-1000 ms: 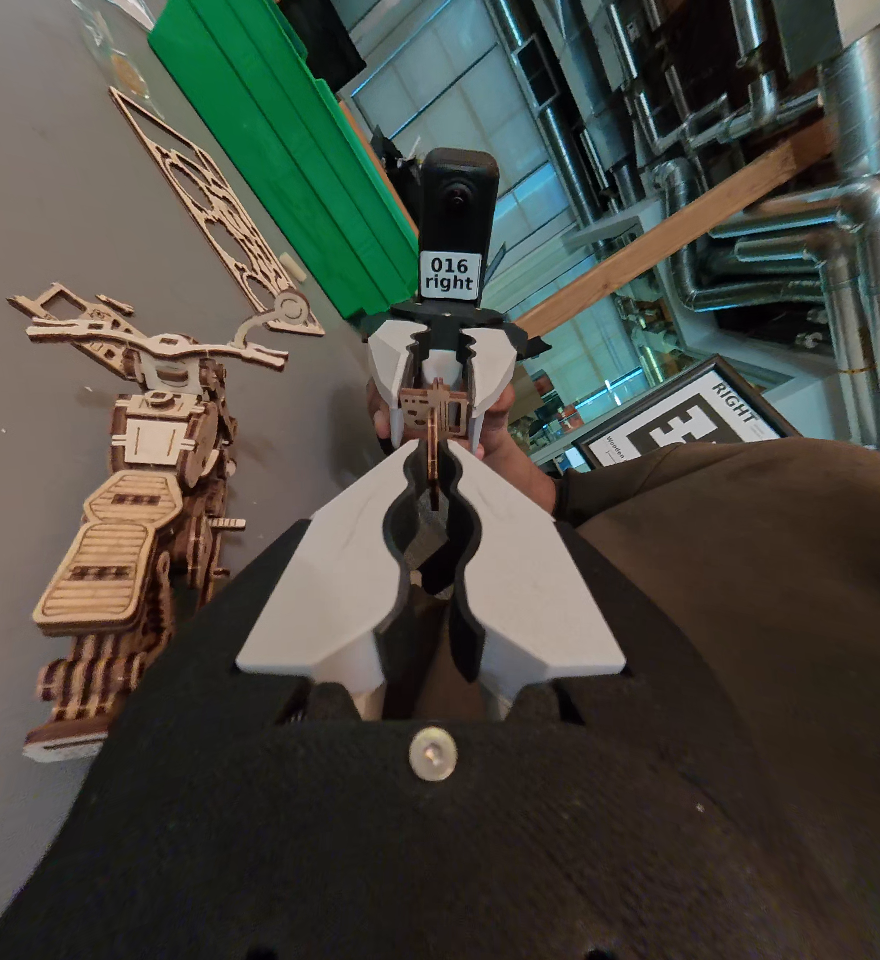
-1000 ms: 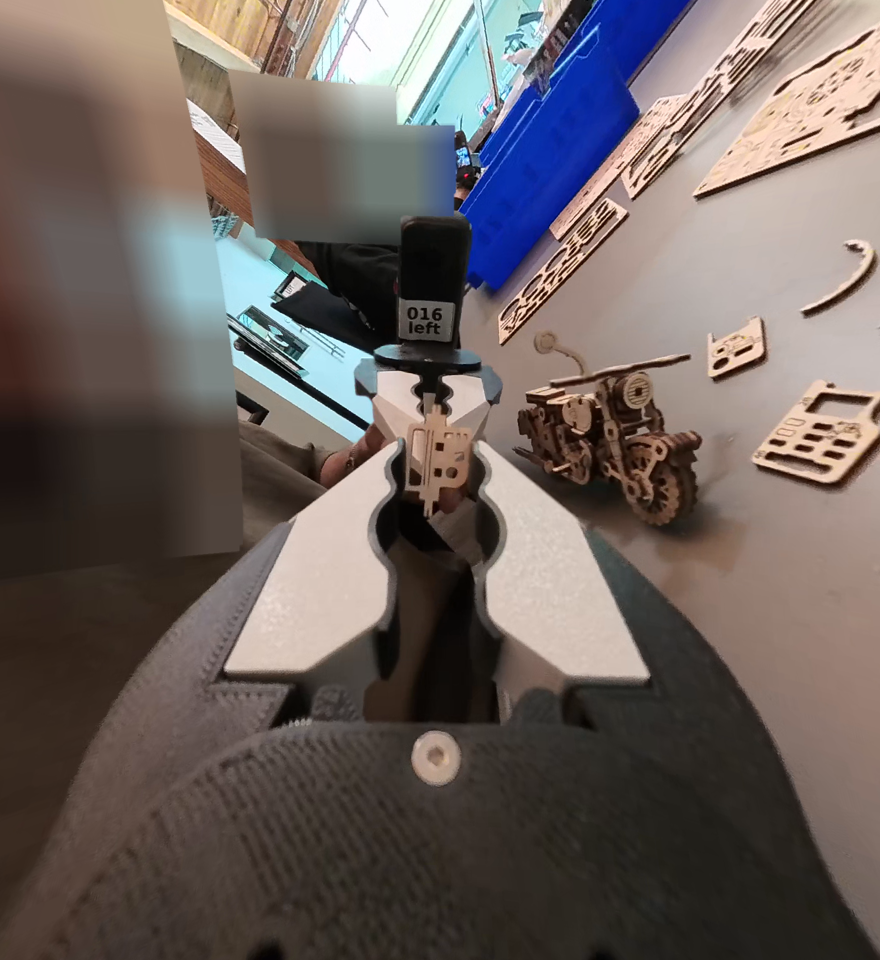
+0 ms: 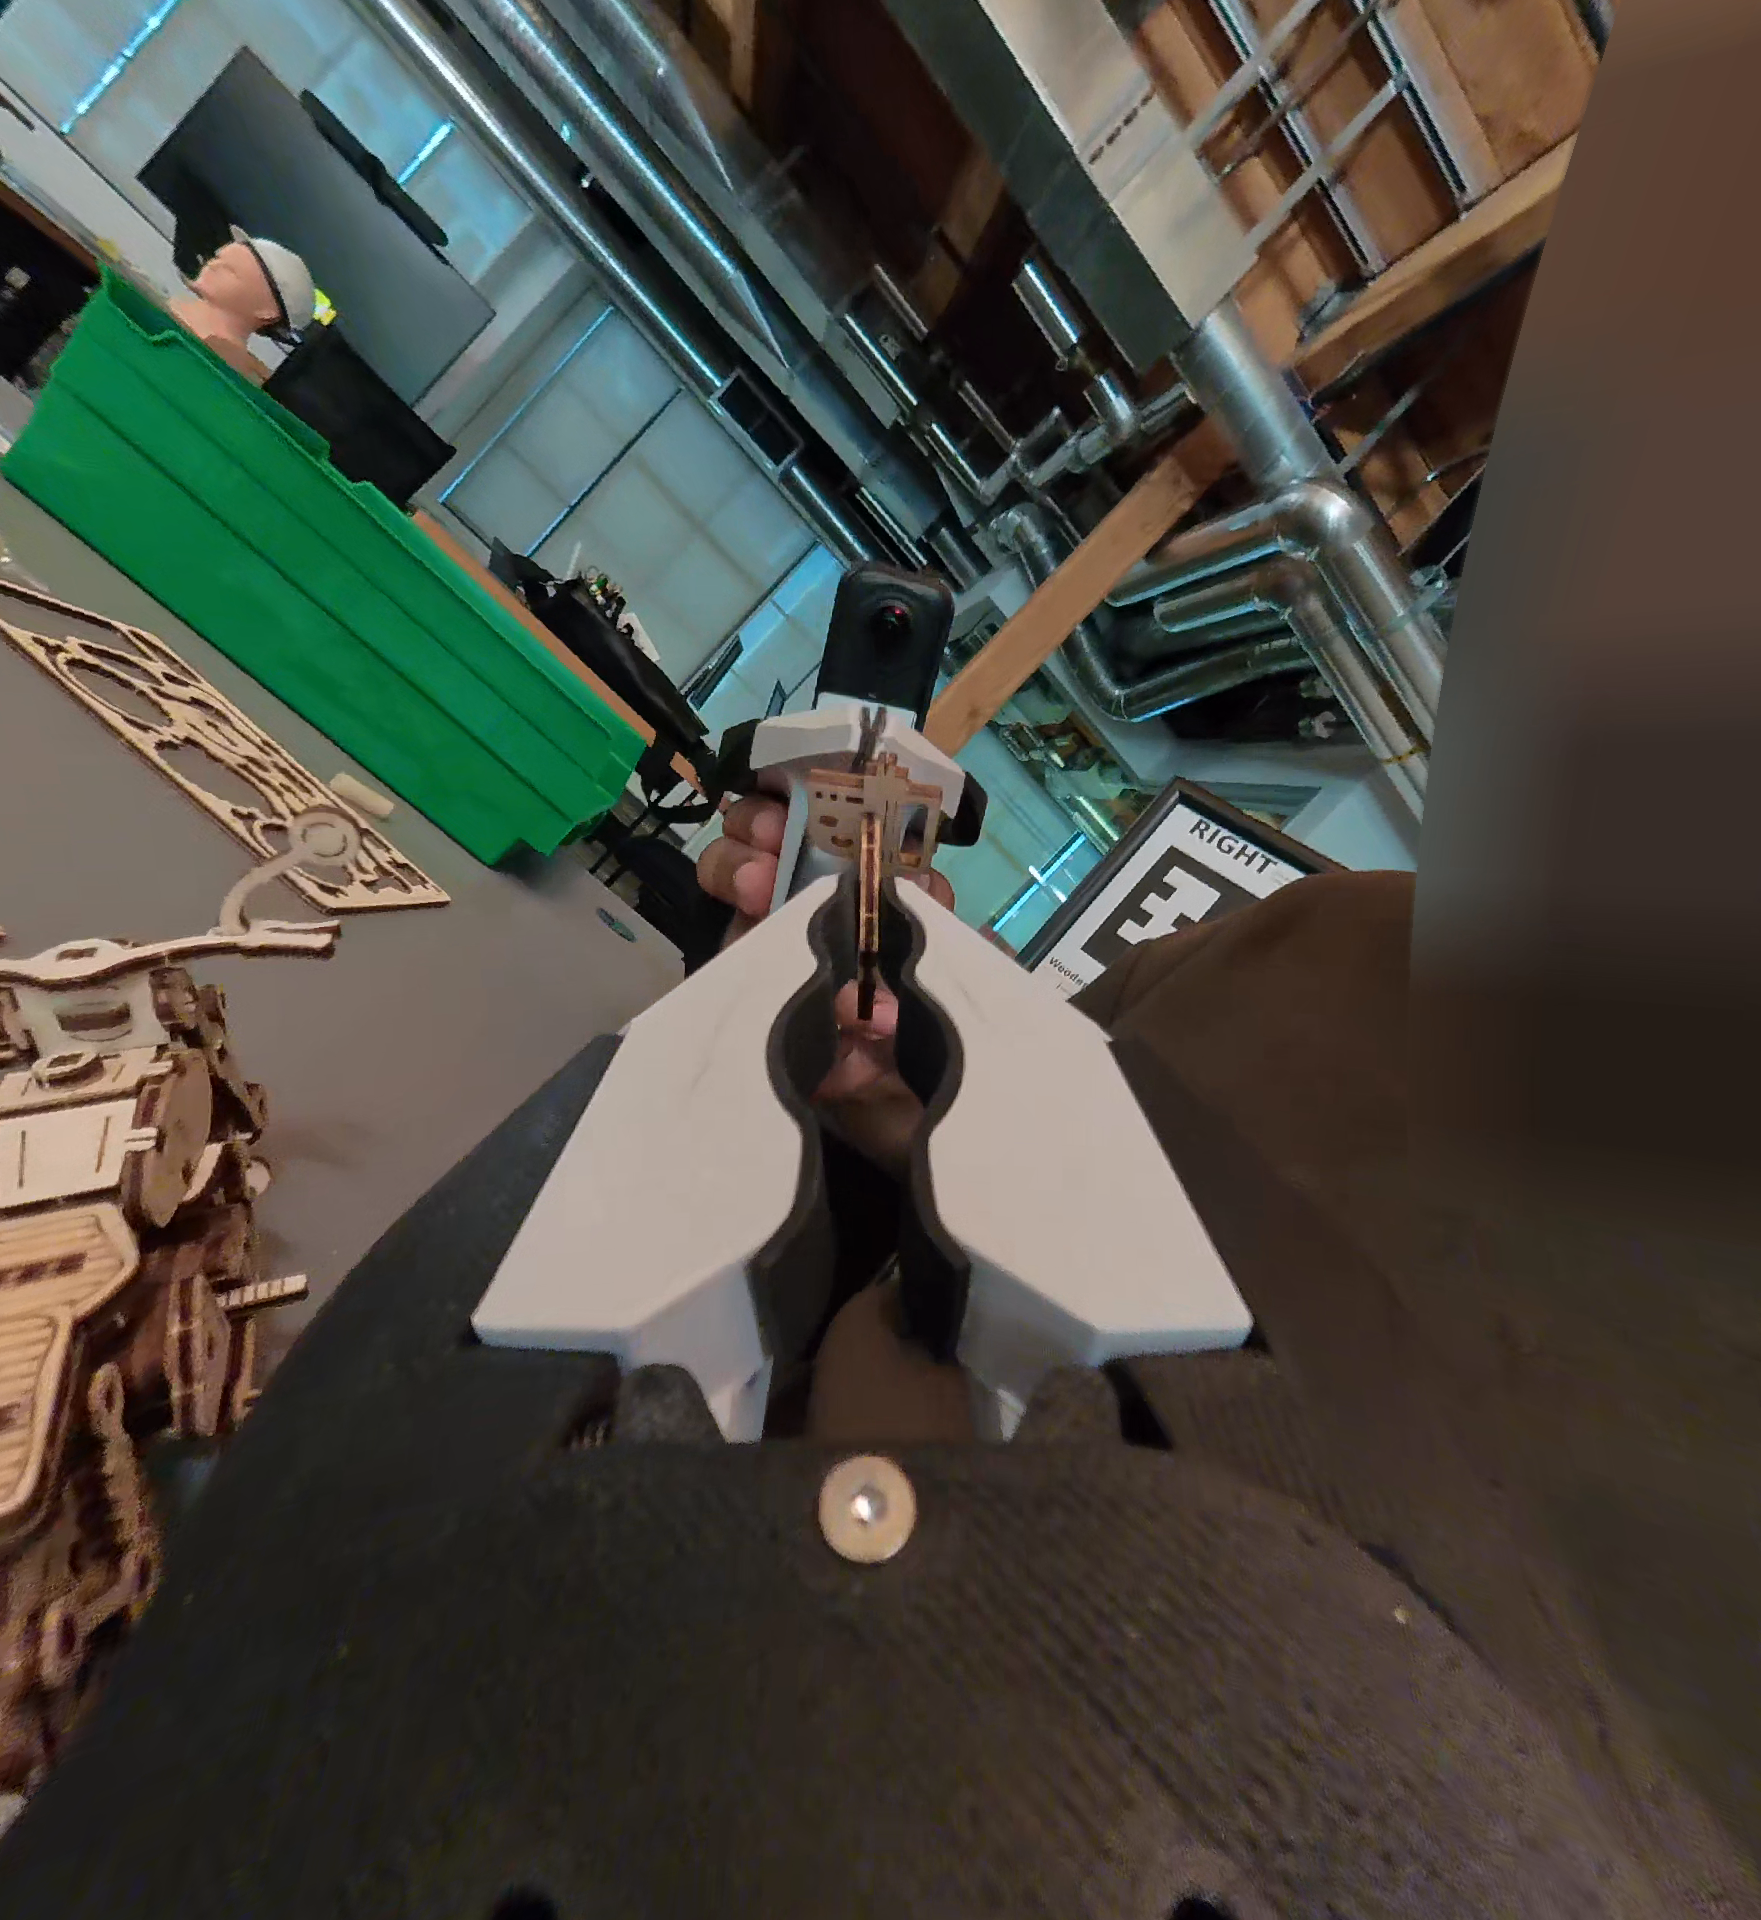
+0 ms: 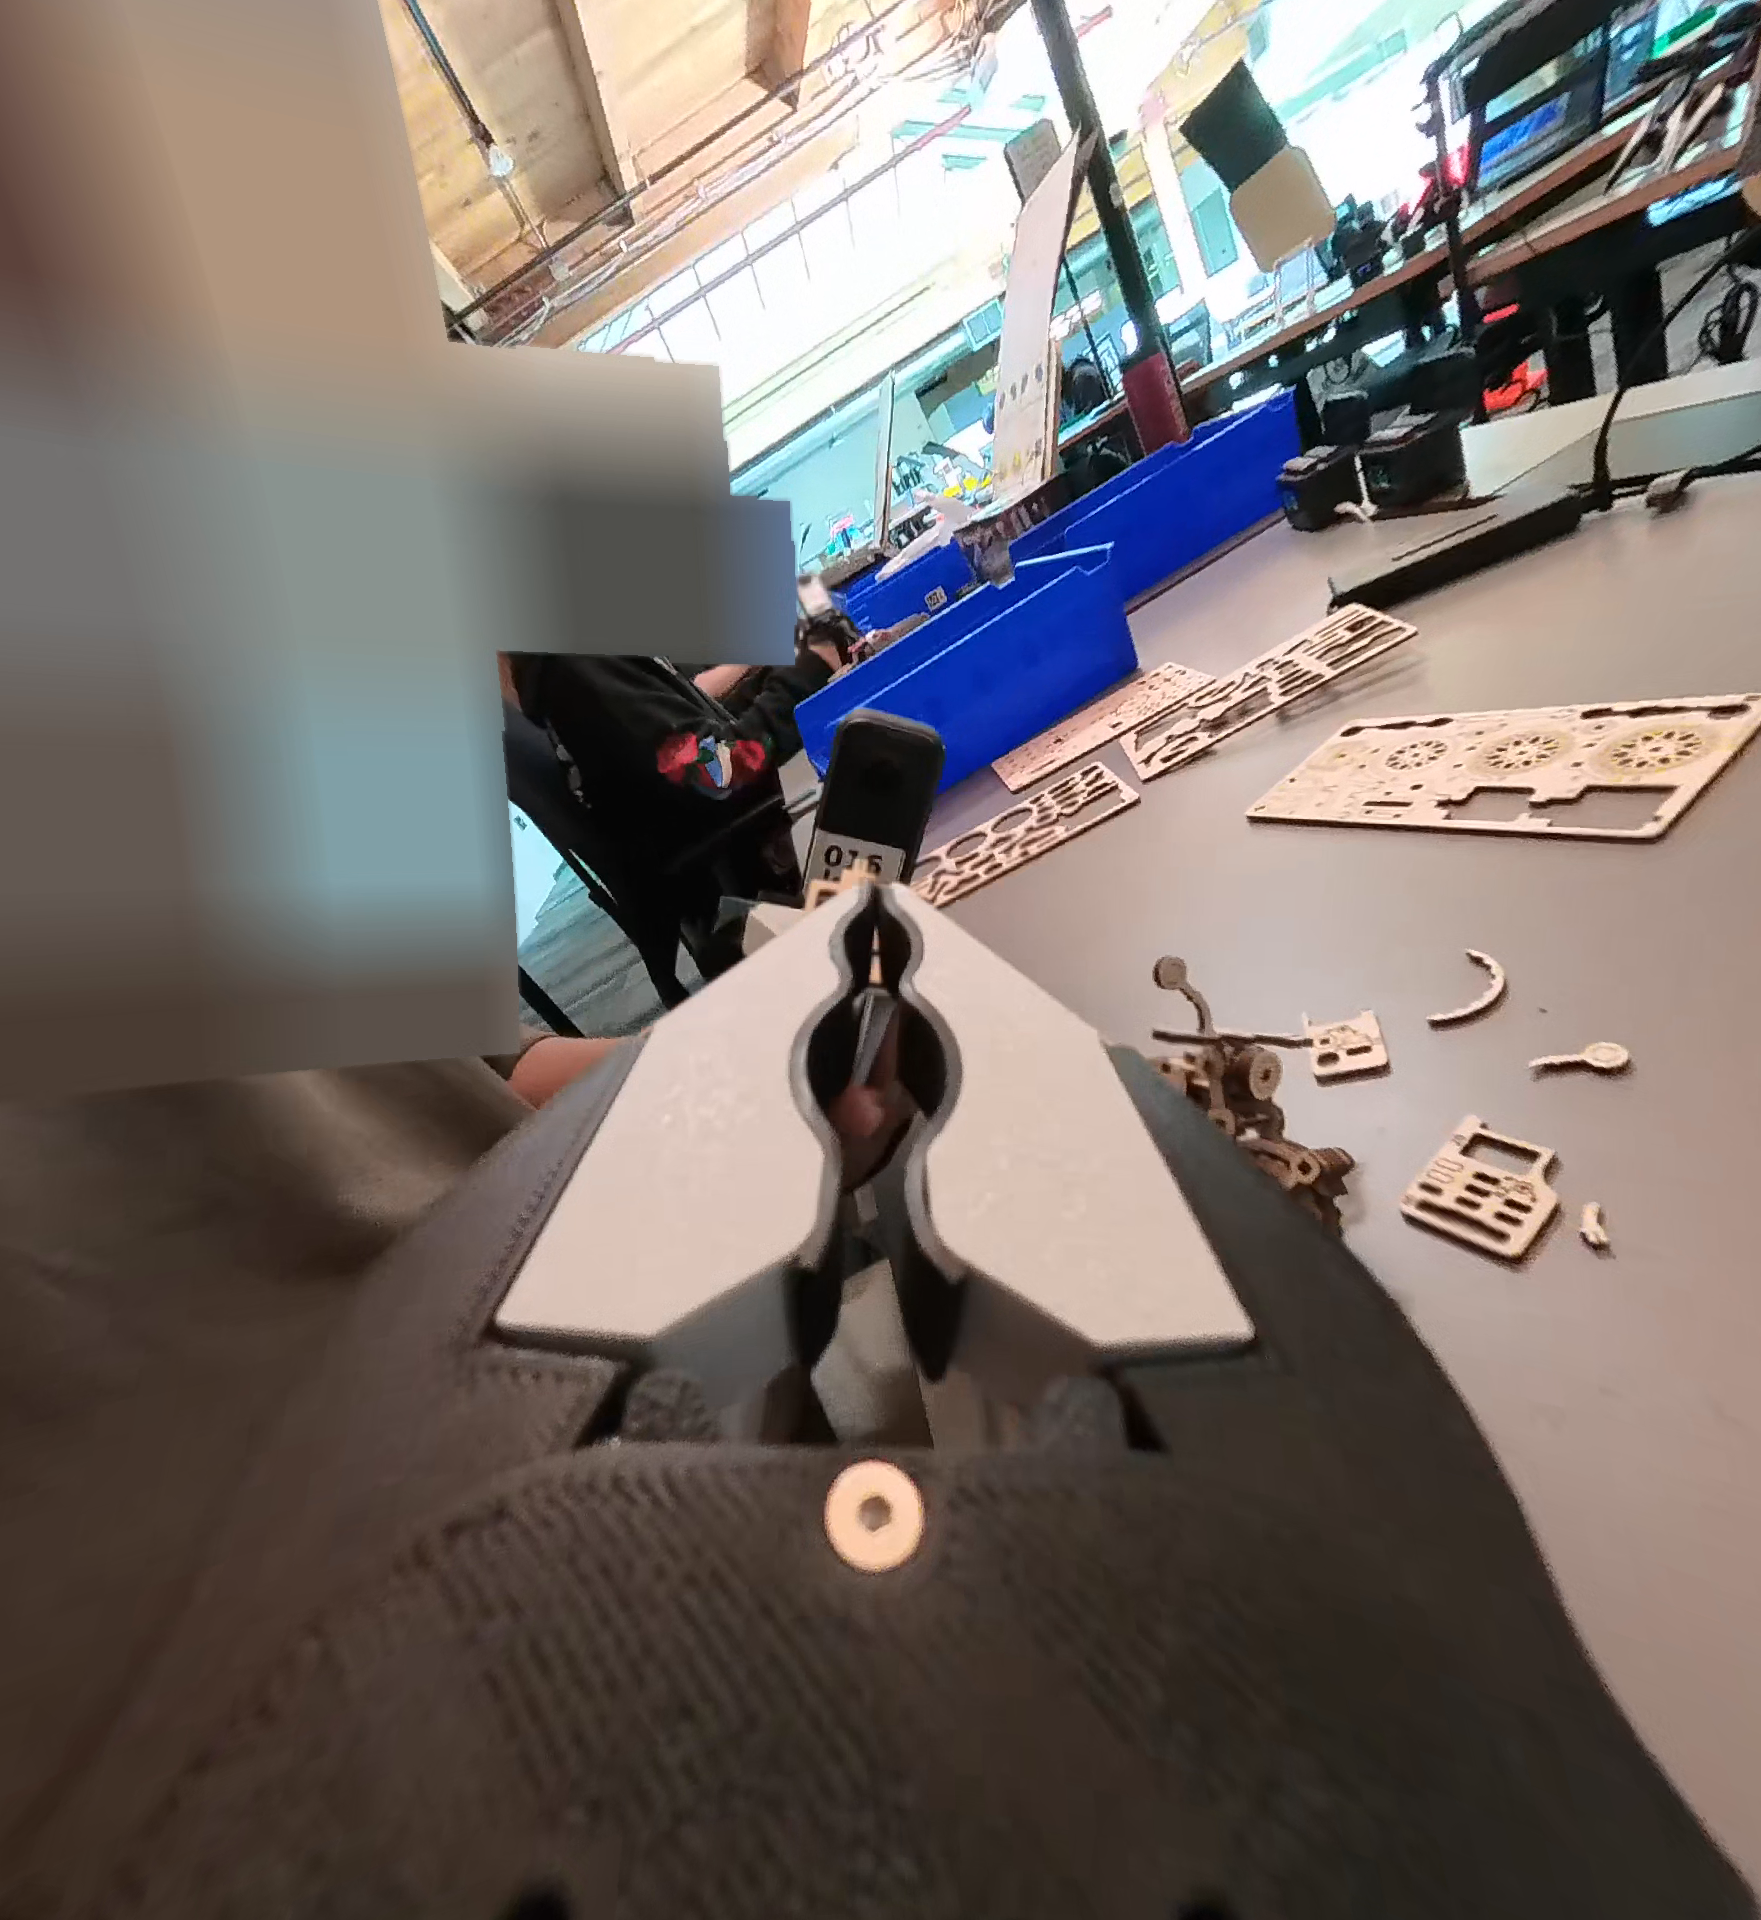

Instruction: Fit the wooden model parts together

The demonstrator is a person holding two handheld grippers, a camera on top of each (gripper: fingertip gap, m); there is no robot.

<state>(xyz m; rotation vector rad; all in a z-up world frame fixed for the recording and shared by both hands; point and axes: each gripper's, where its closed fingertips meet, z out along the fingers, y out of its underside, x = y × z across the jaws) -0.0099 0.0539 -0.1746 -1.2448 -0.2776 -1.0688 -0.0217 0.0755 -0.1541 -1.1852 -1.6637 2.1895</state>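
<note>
My left gripper [image 3: 865, 896] is shut on a thin wooden piece [image 3: 865, 920], seen edge-on between its tips. Just beyond it my right gripper [image 3: 871, 740] is shut on a flat wooden plate [image 3: 845, 808] with cut-outs. The thin piece crosses the plate at a right angle and touches it. In the right wrist view my right gripper [image 4: 874, 902] has its jaws together, and only a sliver of wood [image 4: 830, 891] shows at its tip. The left gripper's black camera body [image 4: 876, 790] stands right behind. A built wooden motorcycle [image 3: 76, 1195] lies on the grey table [image 4: 1478, 1455].
The motorcycle also shows in the right wrist view [image 4: 1250, 1112], with loose cut parts beside it: a slotted plate [image 4: 1478, 1200], a small plate [image 4: 1349, 1044] and a curved strip [image 4: 1473, 992]. Punched wooden sheets [image 4: 1510, 769], blue bins [image 4: 969, 665] and a green bin [image 3: 315, 582] lie farther back. My left and right fingertips are right by each other.
Both grippers have rolled and tilted while still holding their pieces together. The plate now faces away from the right wrist camera and is nearly hidden behind its fingertips.
</note>
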